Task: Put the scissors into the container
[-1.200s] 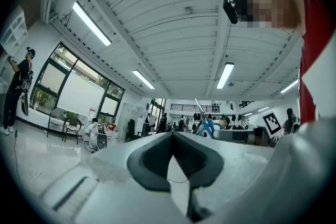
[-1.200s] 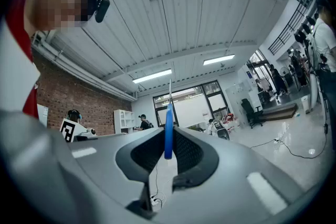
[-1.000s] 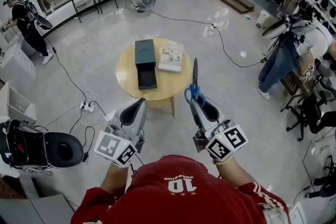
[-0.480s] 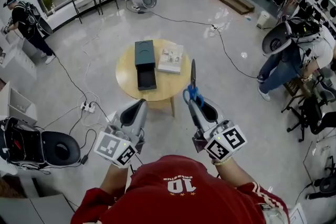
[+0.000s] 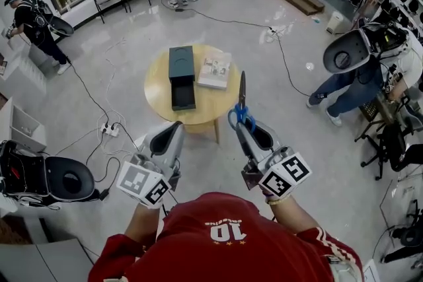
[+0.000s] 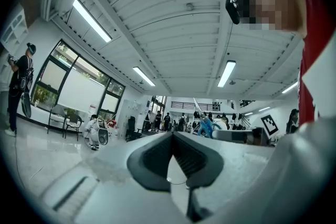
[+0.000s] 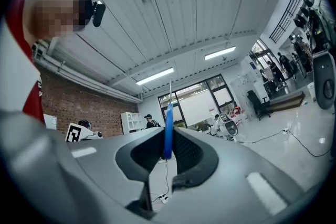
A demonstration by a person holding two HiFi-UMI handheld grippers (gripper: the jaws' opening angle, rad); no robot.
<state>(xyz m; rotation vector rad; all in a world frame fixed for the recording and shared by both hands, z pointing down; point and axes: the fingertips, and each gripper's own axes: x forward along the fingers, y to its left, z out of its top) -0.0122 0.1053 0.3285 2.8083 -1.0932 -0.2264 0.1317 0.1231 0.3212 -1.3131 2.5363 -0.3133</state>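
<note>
Holding scissors (image 5: 242, 99) clamped by the handle in right gripper (image 5: 244, 129), blades pointing ahead, probably for sliding into container (image 5: 182, 66) beyond.

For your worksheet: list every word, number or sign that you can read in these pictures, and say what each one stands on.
"10": on the back of the person's red shirt, upside down in the head view.
Square black-and-white code markers, no letters: on the cubes of the left gripper and right gripper.
Print on the booklet on the round table: too small to read.
</note>
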